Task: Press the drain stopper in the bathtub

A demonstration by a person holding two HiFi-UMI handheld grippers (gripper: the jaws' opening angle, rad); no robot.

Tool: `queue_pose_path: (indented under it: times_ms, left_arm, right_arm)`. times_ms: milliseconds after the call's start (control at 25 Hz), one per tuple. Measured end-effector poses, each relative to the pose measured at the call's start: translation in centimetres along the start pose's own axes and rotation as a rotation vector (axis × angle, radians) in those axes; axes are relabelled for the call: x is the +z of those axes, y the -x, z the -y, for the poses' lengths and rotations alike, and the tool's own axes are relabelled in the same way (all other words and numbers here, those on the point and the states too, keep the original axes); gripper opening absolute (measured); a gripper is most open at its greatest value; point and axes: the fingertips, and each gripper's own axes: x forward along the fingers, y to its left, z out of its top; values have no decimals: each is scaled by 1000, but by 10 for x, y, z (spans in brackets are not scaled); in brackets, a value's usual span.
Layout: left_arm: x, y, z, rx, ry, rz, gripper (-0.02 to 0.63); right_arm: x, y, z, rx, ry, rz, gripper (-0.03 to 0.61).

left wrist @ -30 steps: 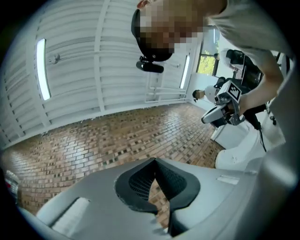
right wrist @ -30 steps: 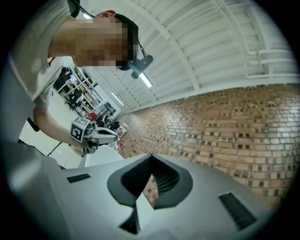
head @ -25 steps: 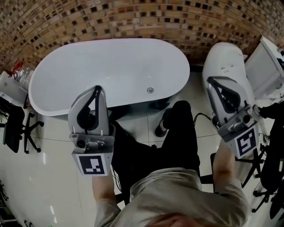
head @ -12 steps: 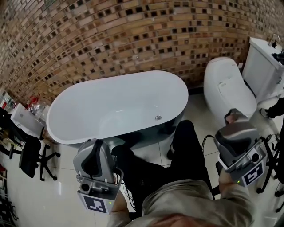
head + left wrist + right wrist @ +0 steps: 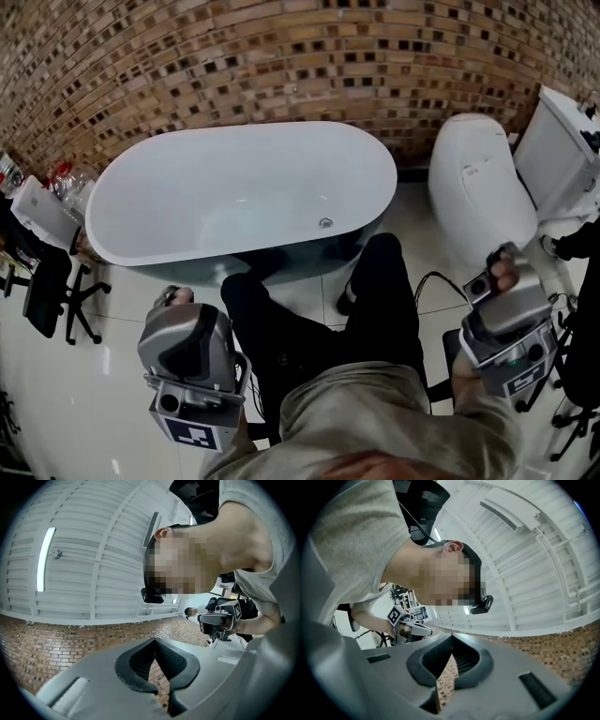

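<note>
The white oval bathtub (image 5: 112, 248) stands against the brick wall in the head view. Its small round metal drain stopper (image 5: 325, 222) sits on the tub floor near the right end. Both grippers are held low beside the person's body, far from the tub, with their jaws tipped upward. My left gripper (image 5: 172, 298) is at the lower left and my right gripper (image 5: 499, 266) at the lower right. In the left gripper view my left gripper (image 5: 154, 641) has its tips touching, nothing held. In the right gripper view my right gripper (image 5: 451, 637) is likewise shut and empty.
A white toilet (image 5: 478, 187) with its cistern (image 5: 562, 150) stands right of the tub. Black office chairs (image 5: 42, 281) and clutter sit at the left. The person's black-trousered legs (image 5: 380, 300) reach toward the tub. Both gripper views face the ceiling and the person.
Both grippers have dropped back toward the person's sides and tipped upward, away from the tub. The head view has shifted slightly; the tub and stopper look unchanged.
</note>
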Motion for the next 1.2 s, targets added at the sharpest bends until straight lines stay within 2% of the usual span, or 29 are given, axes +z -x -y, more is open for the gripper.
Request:
queue_pose_path:
  times_ms: [1200]
  left_arm:
    - [-13, -3, 5, -15, -13, -46, 8]
  right_arm:
    - [-10, -8, -9, 33, 31, -41, 1]
